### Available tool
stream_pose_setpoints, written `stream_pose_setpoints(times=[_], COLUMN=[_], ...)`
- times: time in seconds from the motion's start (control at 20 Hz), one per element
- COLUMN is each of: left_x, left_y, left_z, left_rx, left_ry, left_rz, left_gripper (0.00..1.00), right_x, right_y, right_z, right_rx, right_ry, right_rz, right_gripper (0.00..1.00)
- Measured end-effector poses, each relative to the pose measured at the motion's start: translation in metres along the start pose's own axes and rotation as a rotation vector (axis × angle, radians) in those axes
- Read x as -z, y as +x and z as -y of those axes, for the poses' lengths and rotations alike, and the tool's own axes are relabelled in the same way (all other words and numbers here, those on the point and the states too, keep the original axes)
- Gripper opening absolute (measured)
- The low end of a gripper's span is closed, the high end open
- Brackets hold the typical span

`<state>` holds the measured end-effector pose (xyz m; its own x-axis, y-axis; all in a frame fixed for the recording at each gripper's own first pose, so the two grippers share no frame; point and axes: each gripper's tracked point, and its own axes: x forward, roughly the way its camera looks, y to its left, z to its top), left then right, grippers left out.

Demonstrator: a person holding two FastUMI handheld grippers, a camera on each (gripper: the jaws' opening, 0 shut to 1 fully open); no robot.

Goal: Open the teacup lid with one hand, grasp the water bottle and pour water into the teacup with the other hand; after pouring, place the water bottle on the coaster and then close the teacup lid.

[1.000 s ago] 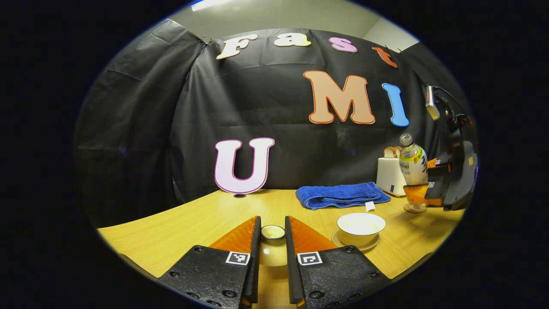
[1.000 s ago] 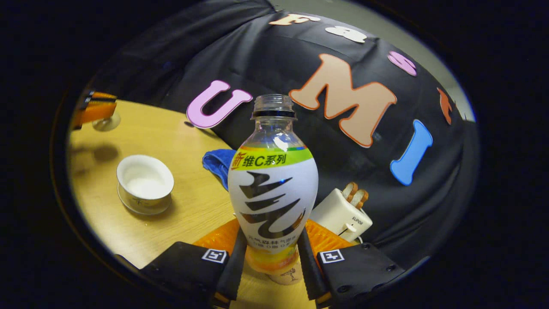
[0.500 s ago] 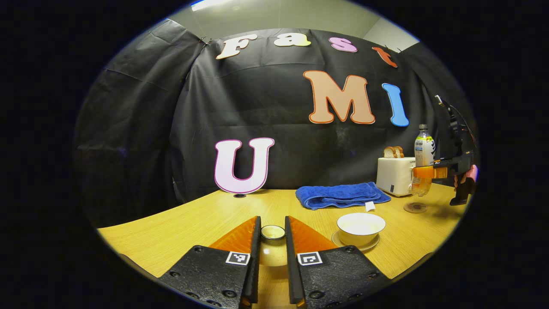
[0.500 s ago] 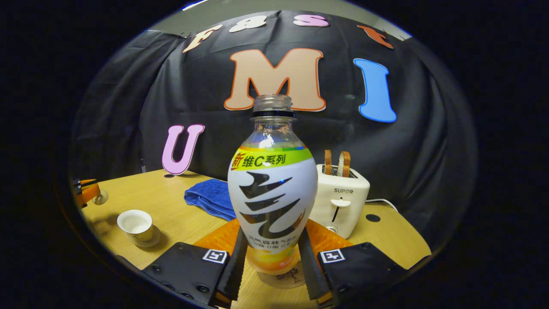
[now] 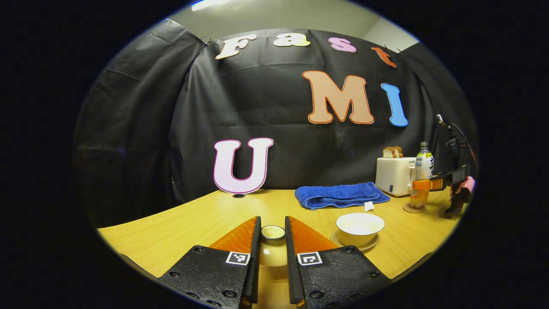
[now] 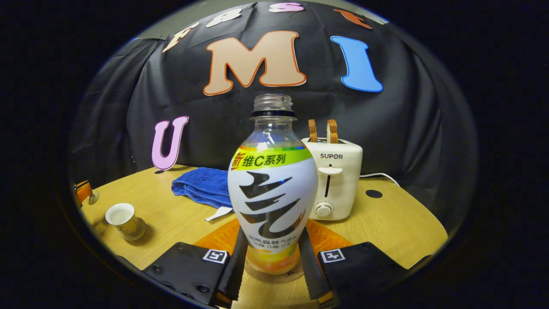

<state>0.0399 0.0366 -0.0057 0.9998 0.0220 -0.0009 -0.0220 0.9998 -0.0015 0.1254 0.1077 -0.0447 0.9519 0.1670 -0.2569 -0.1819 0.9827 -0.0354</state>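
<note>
My left gripper (image 5: pixel 272 223) is shut on the white teacup lid (image 5: pixel 272 254), held above the wooden table (image 5: pixel 188 227). To its right, the open white teacup (image 5: pixel 360 224) stands on its saucer (image 5: pixel 369 245). In the right gripper view the cup (image 6: pixel 121 218) sits at the far left. My right gripper (image 6: pixel 272 242) is shut on the water bottle (image 6: pixel 272 189), which is upright and uncapped. The bottle's base is at the round coaster (image 6: pixel 279 277); I cannot tell if it rests on it. The left gripper view shows the bottle (image 5: pixel 423 165) over the coaster (image 5: pixel 412 209) at the far right.
A folded blue towel (image 5: pixel 341 194) lies behind the cup, with a small white tag (image 5: pixel 369 206) beside it. A white toaster (image 6: pixel 332 180) holding two bread slices stands just behind the bottle. A cable (image 6: pixel 379 175) and a table hole (image 6: pixel 374 194) lie to the toaster's right.
The right gripper has swung the bottle from a tilt to upright and lowered it down to the coaster. The left gripper and the lid have not moved.
</note>
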Motion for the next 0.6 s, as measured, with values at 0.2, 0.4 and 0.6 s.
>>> stream_pose_setpoints(times=[0.2,0.4,0.6], left_x=[-0.001,0.0,0.0], left_y=[0.0,0.0,0.001], left_z=[-0.001,-0.001,0.0], left_rx=[0.0,0.0,0.003], left_ry=[0.0,0.0,0.0], left_rz=[0.0,0.0,0.0], left_gripper=[0.25,0.25,0.25], right_x=[0.004,0.0,0.01], right_y=[0.002,0.003,-0.013], right_z=[0.0,0.002,0.007], right_rx=[0.007,0.003,0.009], right_ry=[-0.005,-0.015,-0.015], right_rz=[-0.001,0.011,0.011], right_gripper=[0.67,0.81,0.9])
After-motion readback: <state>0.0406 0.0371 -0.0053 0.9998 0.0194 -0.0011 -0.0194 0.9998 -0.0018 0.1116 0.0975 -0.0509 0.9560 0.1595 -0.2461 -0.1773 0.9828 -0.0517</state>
